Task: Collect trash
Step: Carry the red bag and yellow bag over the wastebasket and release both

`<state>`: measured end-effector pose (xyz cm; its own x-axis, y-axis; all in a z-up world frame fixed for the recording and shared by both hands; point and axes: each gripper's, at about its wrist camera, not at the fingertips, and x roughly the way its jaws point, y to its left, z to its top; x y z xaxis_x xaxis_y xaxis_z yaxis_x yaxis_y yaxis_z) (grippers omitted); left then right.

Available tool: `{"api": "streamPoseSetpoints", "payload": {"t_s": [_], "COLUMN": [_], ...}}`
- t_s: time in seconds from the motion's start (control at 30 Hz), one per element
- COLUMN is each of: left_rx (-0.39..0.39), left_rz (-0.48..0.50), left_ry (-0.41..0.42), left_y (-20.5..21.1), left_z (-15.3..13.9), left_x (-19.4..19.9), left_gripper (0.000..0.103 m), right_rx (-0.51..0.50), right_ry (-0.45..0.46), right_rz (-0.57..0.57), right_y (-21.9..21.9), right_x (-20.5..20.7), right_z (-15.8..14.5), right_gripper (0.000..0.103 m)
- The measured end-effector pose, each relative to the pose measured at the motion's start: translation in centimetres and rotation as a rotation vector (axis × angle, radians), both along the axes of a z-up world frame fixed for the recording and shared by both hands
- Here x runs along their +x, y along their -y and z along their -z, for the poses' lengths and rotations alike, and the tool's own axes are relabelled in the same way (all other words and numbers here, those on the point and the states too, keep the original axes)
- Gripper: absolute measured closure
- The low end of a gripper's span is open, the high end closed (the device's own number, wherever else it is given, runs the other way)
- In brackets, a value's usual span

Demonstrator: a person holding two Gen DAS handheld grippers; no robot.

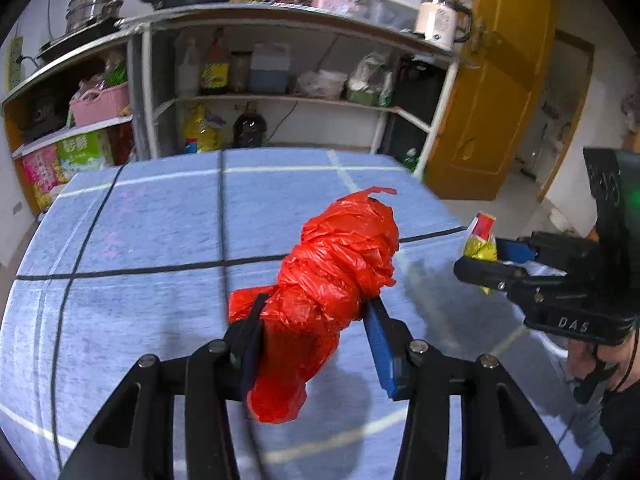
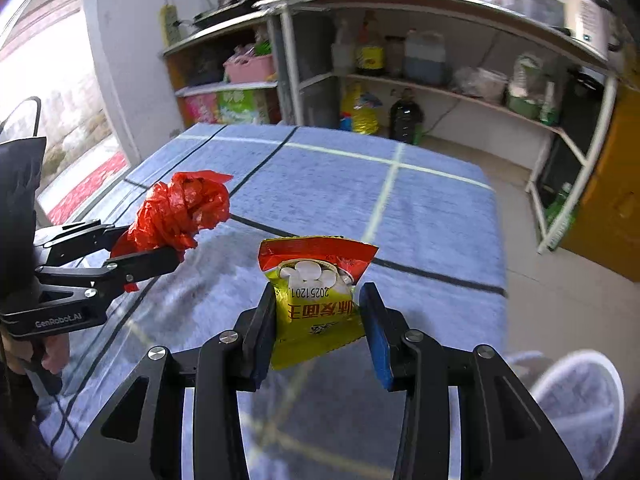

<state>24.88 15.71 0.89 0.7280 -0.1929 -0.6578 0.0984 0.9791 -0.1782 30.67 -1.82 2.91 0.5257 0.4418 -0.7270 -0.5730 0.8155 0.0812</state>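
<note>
left tongs [image 1: 316,320] pinching crumpled red plastic bag [image 1: 336,280], lifted off the surface [image 1: 140,220] | right tongs [image 2: 320,320] pinching yellow-red snack packet [image 2: 316,296], also aloft | step: carry | next: find a bin, none in view

Both wrist views close above blue table [image 1: 152,216], facing shelving [image 2: 400,4]; each catches other's hand-held gripper.
</note>
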Motion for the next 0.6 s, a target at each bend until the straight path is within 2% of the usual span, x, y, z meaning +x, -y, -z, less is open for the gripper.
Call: {"api": "streamPoseSetpoints", "payload": {"t_s": [0.3, 0.6], "left_rx": [-0.048, -0.081], "left_rz": [0.104, 0.227], "left_ry": [0.066, 0.067], "left_y": [8.0, 16.9], "left_z": [-3.3, -3.7], "left_x": [-2.0, -2.6], "left_gripper": [0.054, 0.054], "right_rx": [0.055, 0.069], "right_ry": [0.060, 0.089], "right_rz": [0.157, 0.294], "right_y": [9.1, 17.6], "right_x": [-4.7, -8.1], "right_z": [-2.9, -3.4], "right_gripper": [0.062, 0.061]}}
